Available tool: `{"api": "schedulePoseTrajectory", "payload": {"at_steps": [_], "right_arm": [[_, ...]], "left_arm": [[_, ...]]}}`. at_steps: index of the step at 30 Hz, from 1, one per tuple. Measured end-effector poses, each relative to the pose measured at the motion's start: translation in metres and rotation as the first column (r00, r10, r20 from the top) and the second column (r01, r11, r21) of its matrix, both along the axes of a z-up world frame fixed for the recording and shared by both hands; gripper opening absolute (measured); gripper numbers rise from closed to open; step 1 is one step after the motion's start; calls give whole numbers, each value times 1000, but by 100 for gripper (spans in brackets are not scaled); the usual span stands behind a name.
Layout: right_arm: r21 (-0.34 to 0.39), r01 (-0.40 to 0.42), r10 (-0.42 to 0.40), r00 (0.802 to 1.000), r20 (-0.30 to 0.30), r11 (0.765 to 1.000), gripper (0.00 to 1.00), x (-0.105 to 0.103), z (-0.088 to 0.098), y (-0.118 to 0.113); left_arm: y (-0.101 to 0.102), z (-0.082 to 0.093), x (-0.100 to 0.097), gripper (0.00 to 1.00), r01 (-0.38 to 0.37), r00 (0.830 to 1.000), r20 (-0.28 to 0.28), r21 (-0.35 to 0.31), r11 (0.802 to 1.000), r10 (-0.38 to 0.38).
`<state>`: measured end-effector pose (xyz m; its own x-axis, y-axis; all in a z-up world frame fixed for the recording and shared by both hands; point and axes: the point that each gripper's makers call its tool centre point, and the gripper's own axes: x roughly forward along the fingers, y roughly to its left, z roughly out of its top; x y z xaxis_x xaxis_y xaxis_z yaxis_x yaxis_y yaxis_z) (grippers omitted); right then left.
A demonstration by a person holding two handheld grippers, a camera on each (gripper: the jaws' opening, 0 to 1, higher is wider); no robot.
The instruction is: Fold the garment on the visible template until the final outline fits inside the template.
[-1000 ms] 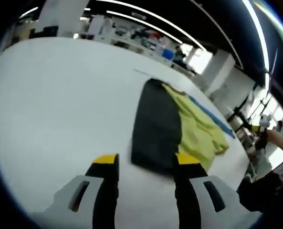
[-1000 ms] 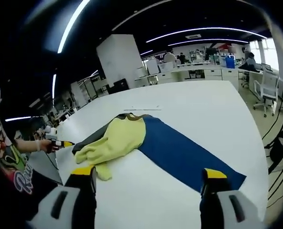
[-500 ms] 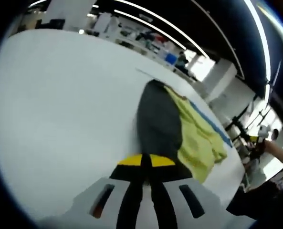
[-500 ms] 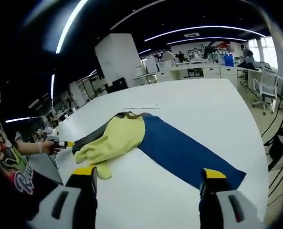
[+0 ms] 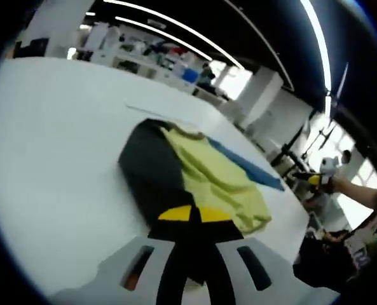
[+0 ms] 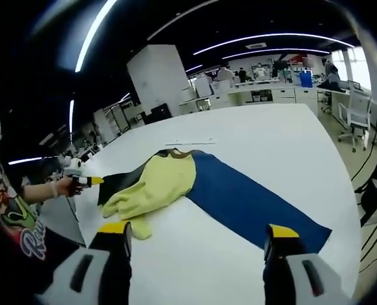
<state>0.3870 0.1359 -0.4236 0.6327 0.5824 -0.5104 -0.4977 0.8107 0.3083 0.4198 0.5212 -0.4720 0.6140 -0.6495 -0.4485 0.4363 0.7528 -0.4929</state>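
Note:
A garment lies on the white table, with a black part, a yellow part and a blue part. My left gripper is shut on the near edge of the black part. In the right gripper view the left gripper is held by a hand at the black corner, beside the yellow part and the long blue part. My right gripper stands open above the table, short of the garment, with nothing between its jaws. In the left gripper view the right gripper sits past the garment's far side.
A thin dark line is marked on the table beyond the collar. The person's arm and printed shirt are at the left. Desks, chairs and shelves stand beyond the table's far edge.
My left gripper went from open to shut on the black edge of the garment, and its view then swung so the garment sits more to the left. My right gripper has barely moved.

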Motion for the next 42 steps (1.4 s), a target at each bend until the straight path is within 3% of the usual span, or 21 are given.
{"api": "schedulePoseTrajectory", "payload": {"at_steps": [5,12,17,25,33,42], "right_arm": [[0,12,-12,1000,-4,1000,86,-6,-1,-6],[7,49,-49,999,-7,999,86,-12,0,-19],[13,57,-57,998,-8,998,86,-11,0,-20],[16,35,-34,999,-20,999,87,-9,-7,-8],[42,3,-3,1000,-9,999,89,-8,-3,5],[42,-8,9,1000,-12,999,92,-7,-5,10]], "left_arm": [[-24,-17,7,0,59,998,-20,30,998,-58],[-22,-29,12,0,70,997,-42,60,996,-68],[-14,-27,16,1,51,999,-8,86,995,-51],[-7,-16,19,30,41,998,40,87,995,-45],[12,-10,4,31,54,997,45,93,994,-58],[19,-19,-16,29,59,998,-11,70,996,-58]]}}
